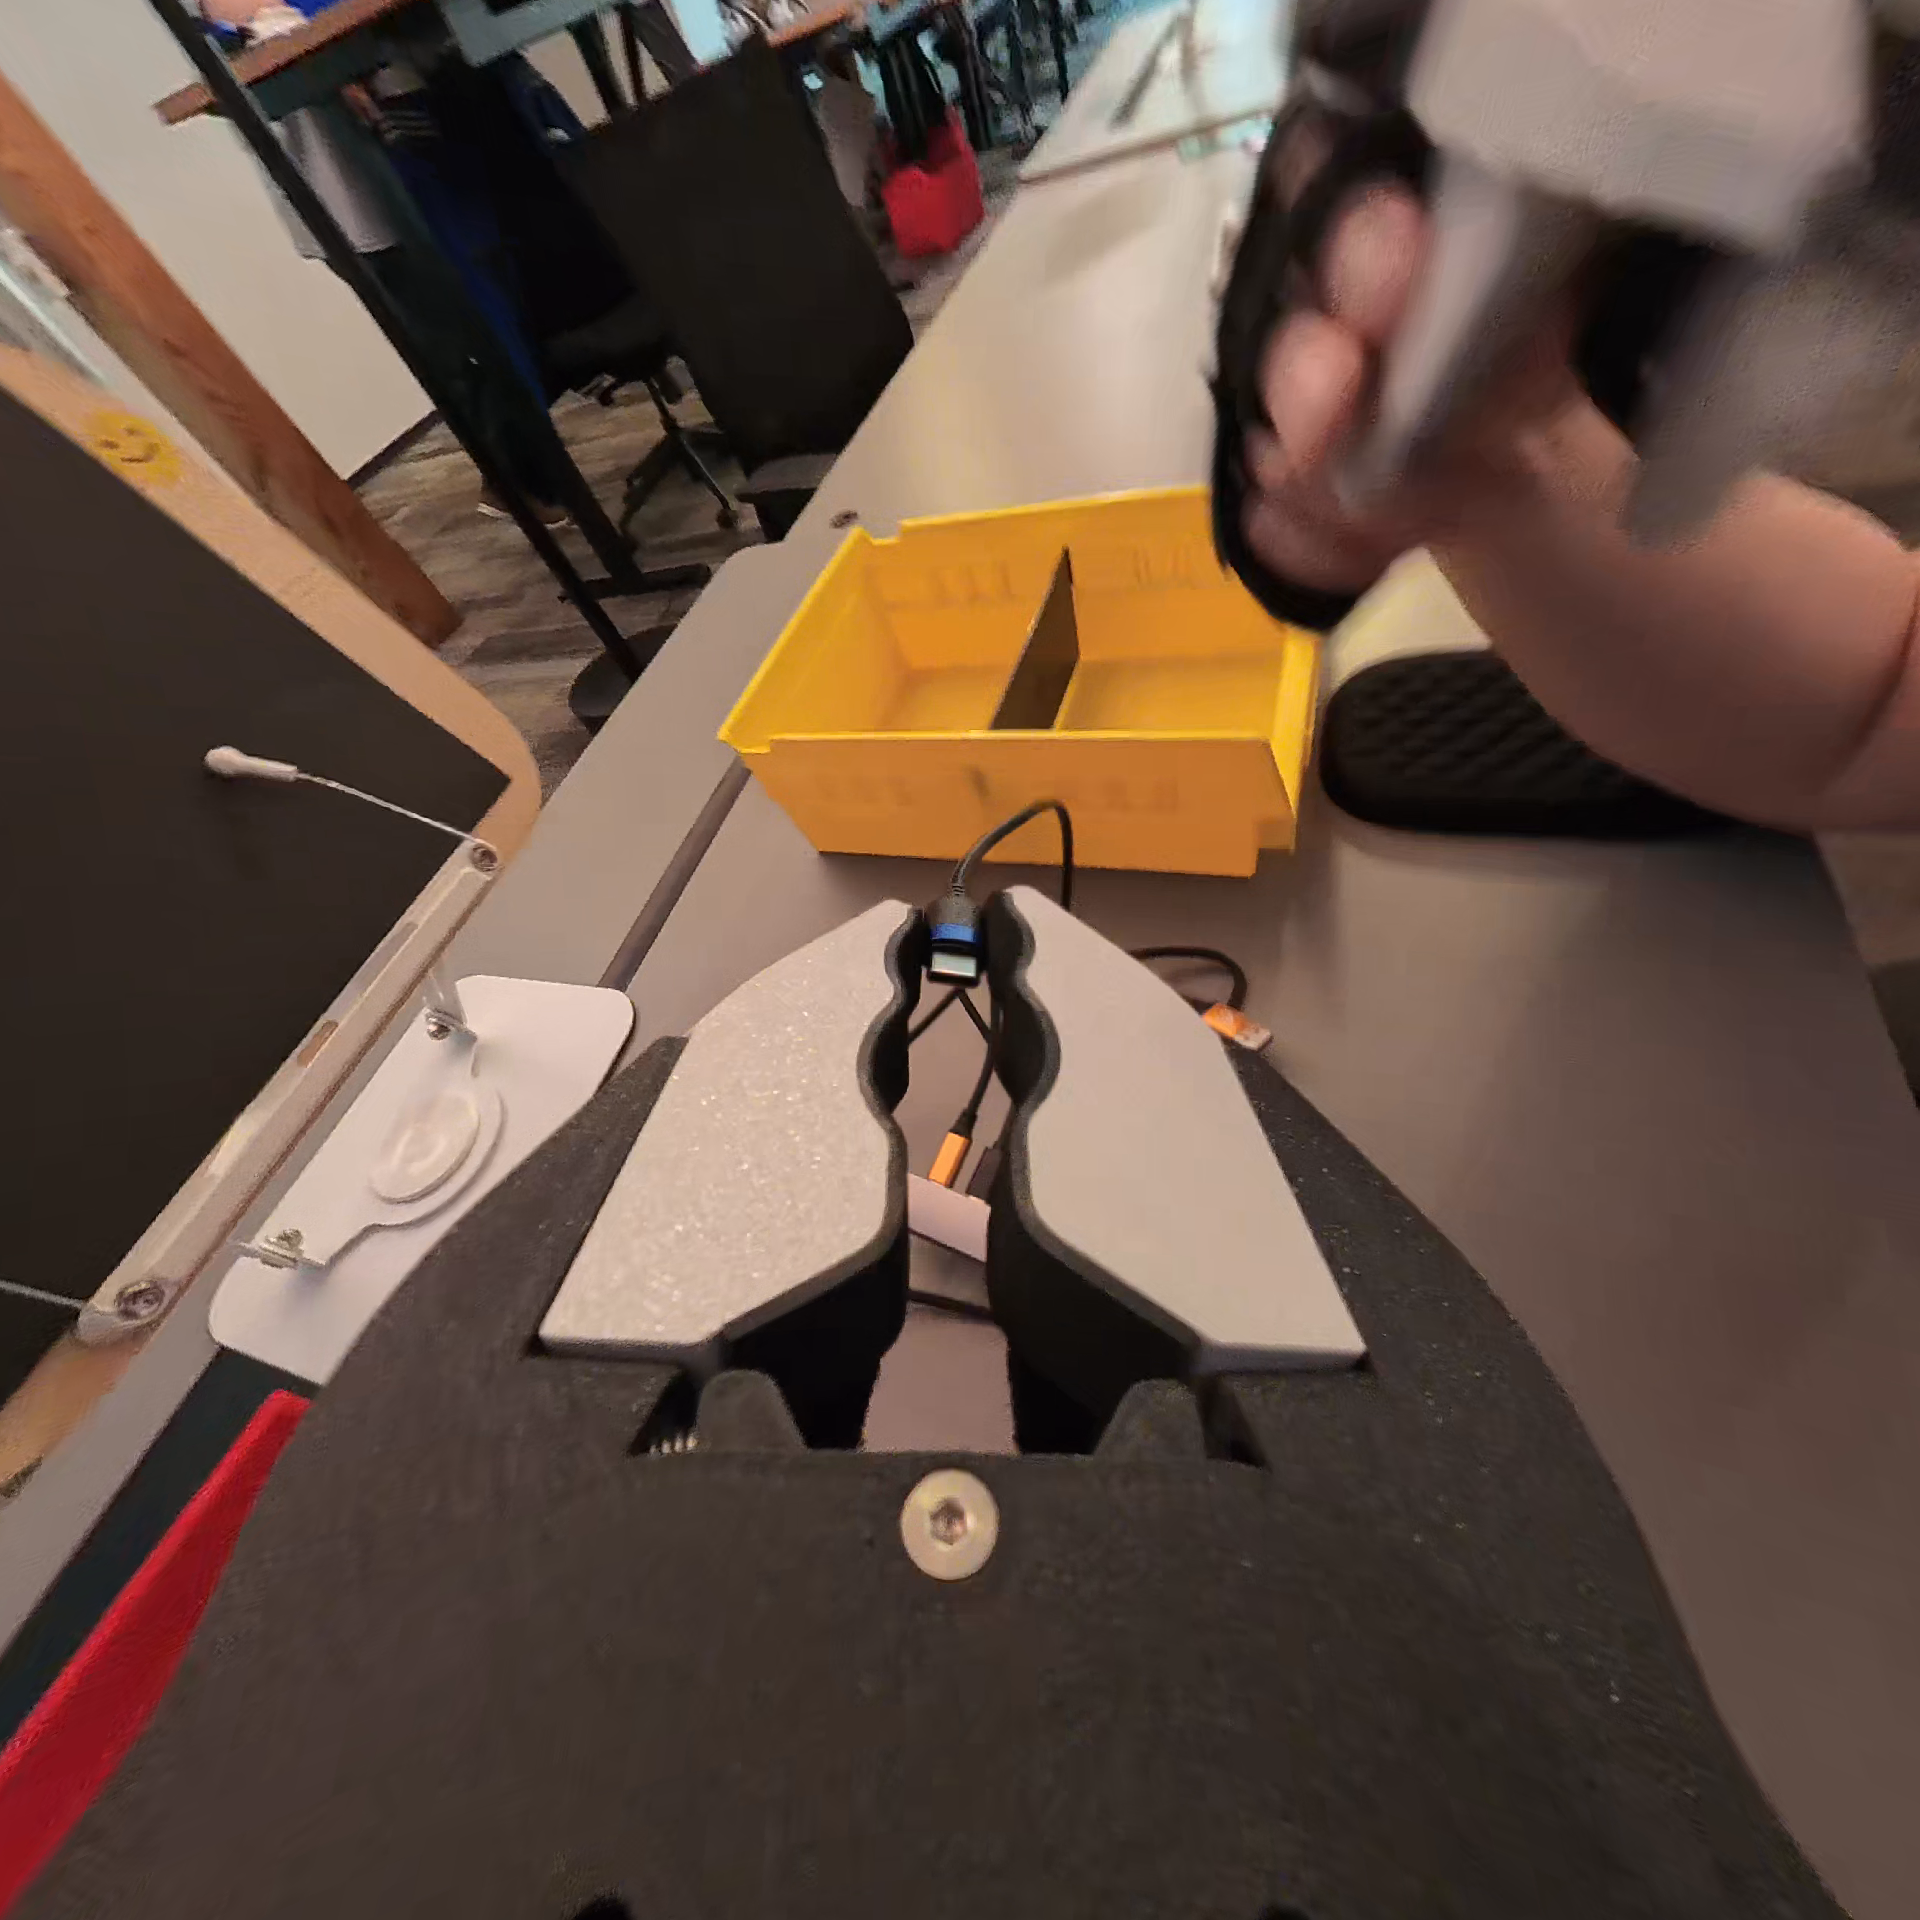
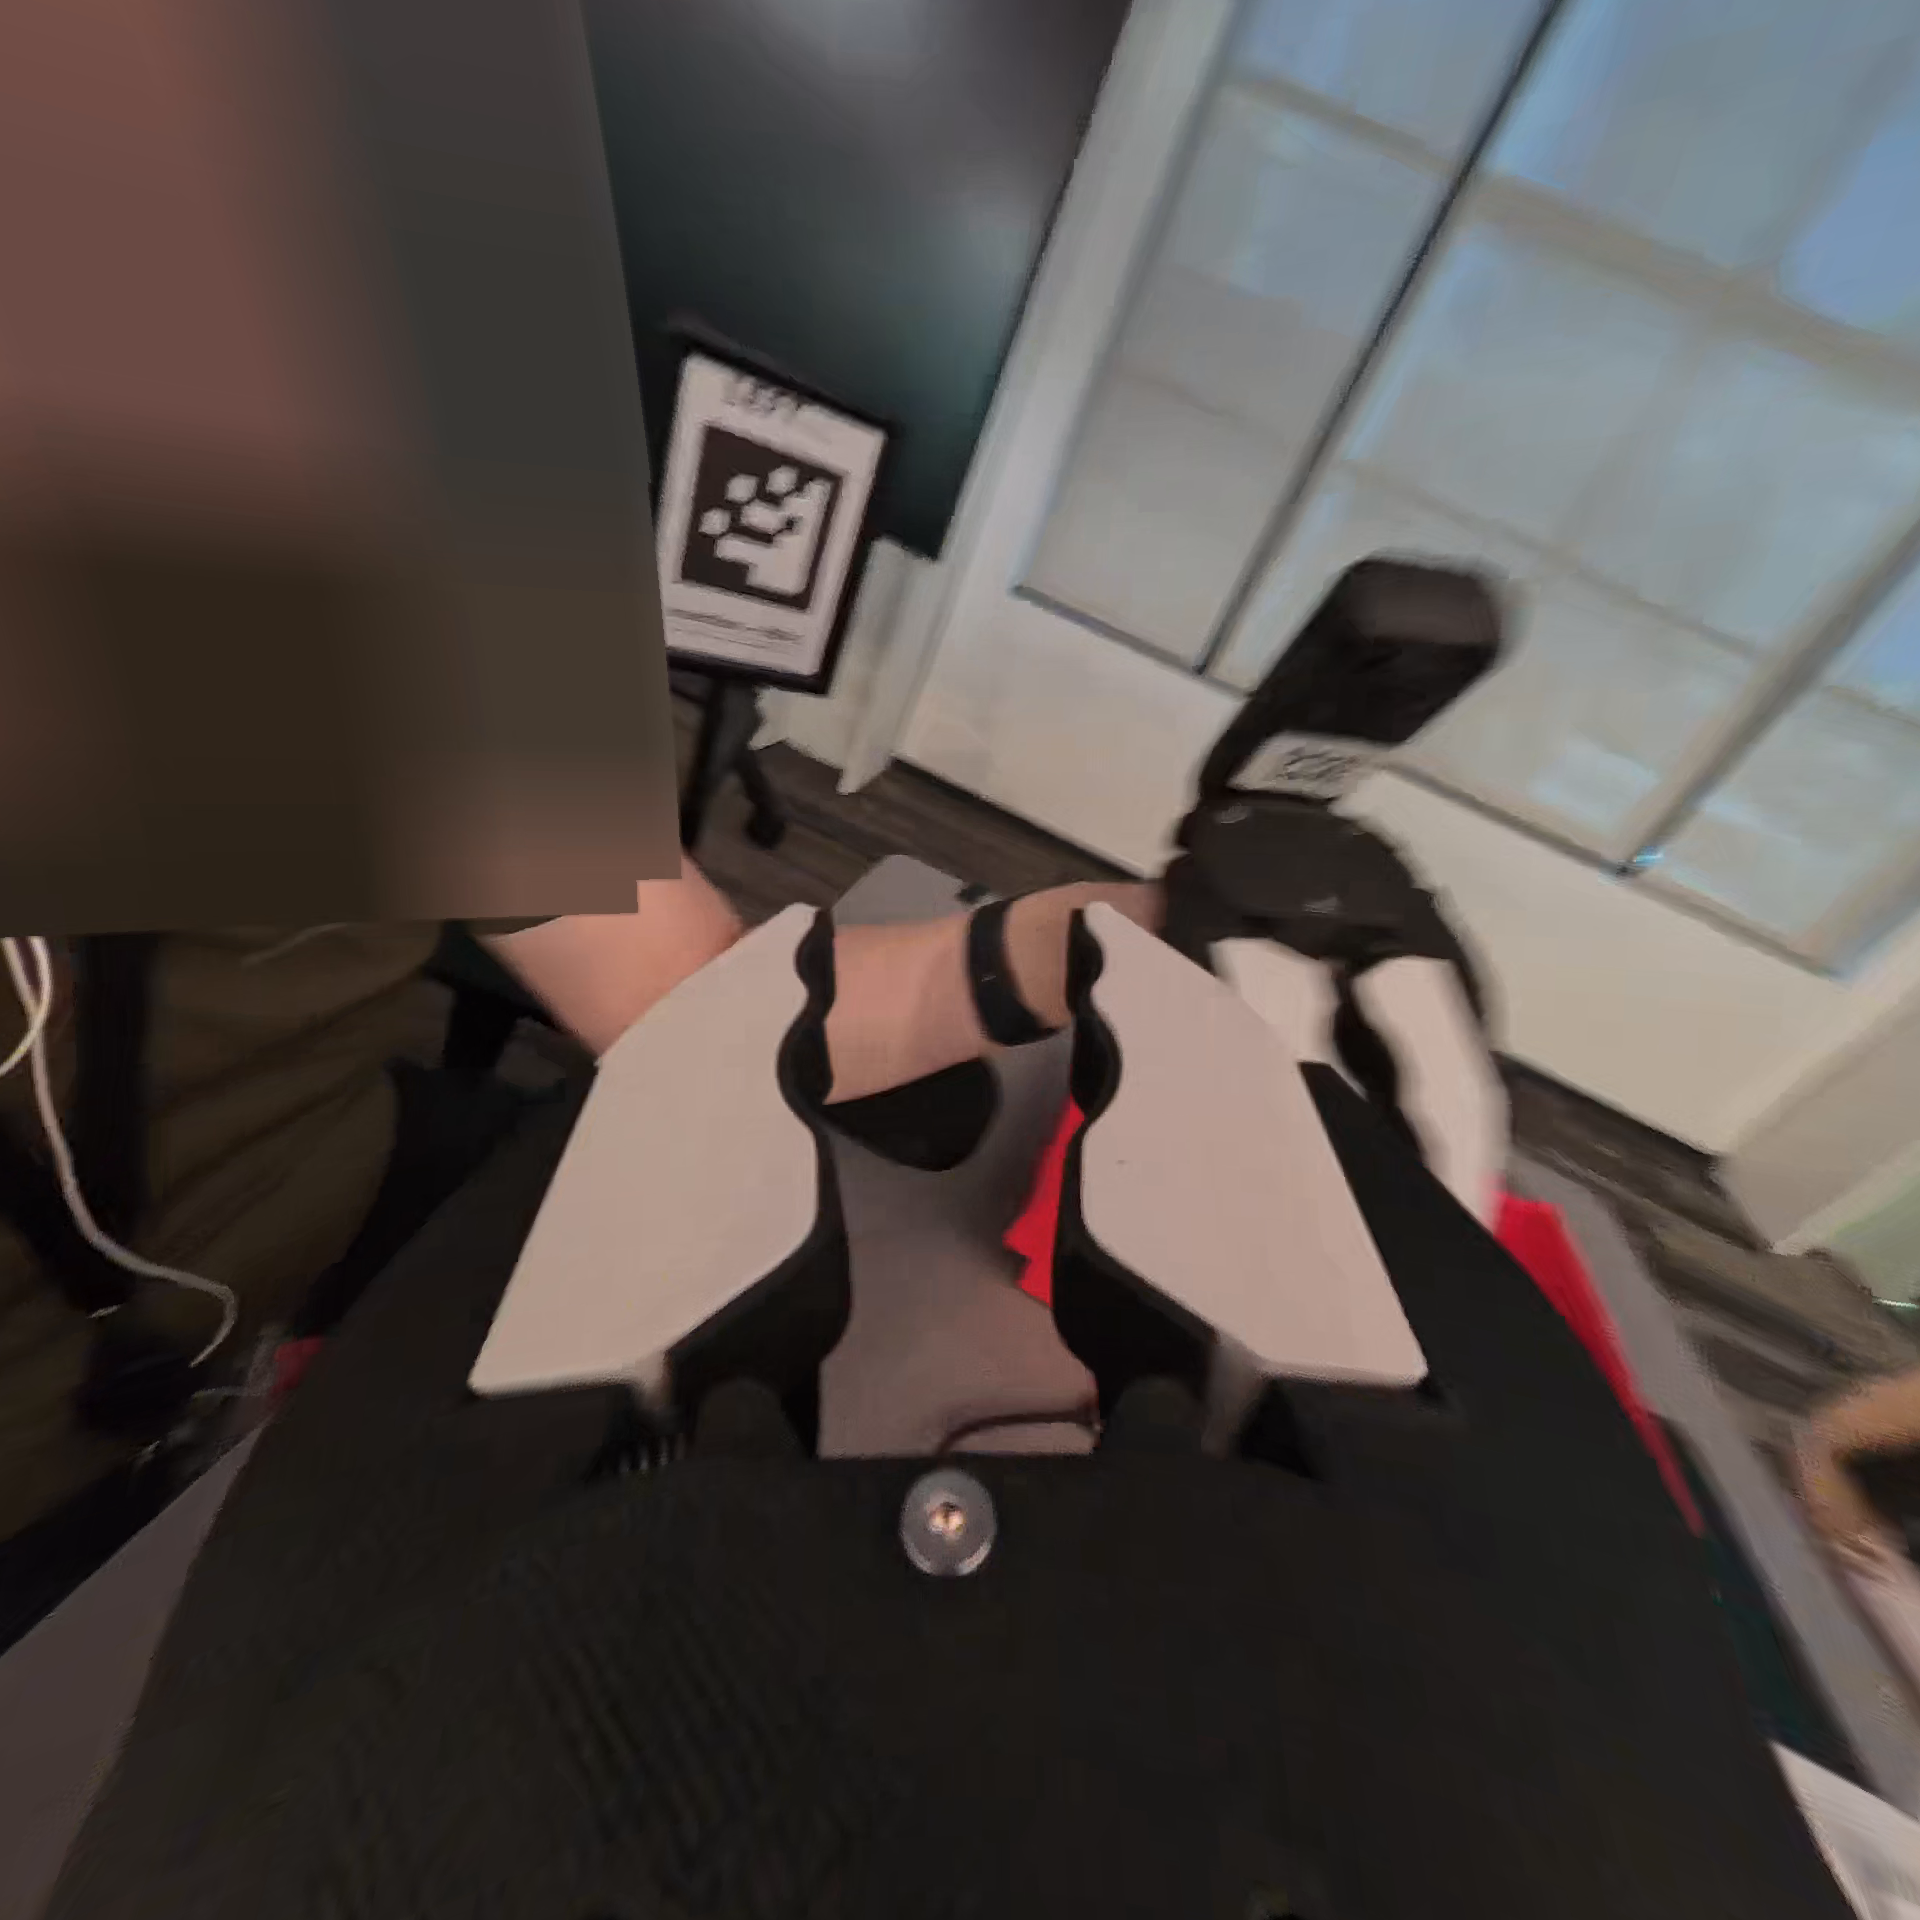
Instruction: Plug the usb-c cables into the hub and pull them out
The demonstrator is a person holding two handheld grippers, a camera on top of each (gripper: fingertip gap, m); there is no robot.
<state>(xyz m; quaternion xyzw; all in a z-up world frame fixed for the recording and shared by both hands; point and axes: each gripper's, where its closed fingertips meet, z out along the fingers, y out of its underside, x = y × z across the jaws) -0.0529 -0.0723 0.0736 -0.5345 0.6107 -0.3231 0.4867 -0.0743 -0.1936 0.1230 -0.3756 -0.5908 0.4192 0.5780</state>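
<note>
In the left wrist view my left gripper [image 1: 956, 940] is shut on a black-and-blue cable plug [image 1: 954, 943], held above the grey table [image 1: 1455, 1039] with its metal tip pointing back at the camera. Its black cable [image 1: 1023, 826] arcs up and away. Below, between the fingers, a grey hub [image 1: 948, 1221] lies on the table with an orange plug [image 1: 951, 1153] and a black plug [image 1: 987, 1169] at it. Another orange plug [image 1: 1238, 1023] lies loose to the right. My right gripper [image 2: 948, 956] is open and empty, raised and tilted toward the room; it shows blurred in the left wrist view [image 1: 1558, 260].
A yellow divided bin [image 1: 1029, 686] stands behind the cables. A black pad [image 1: 1475, 738] lies right of it under a forearm [image 1: 1714, 665]. A black board on a white stand [image 1: 436, 1132] is at the left. The right wrist view shows a wrist with a black strap [image 2: 1003, 977].
</note>
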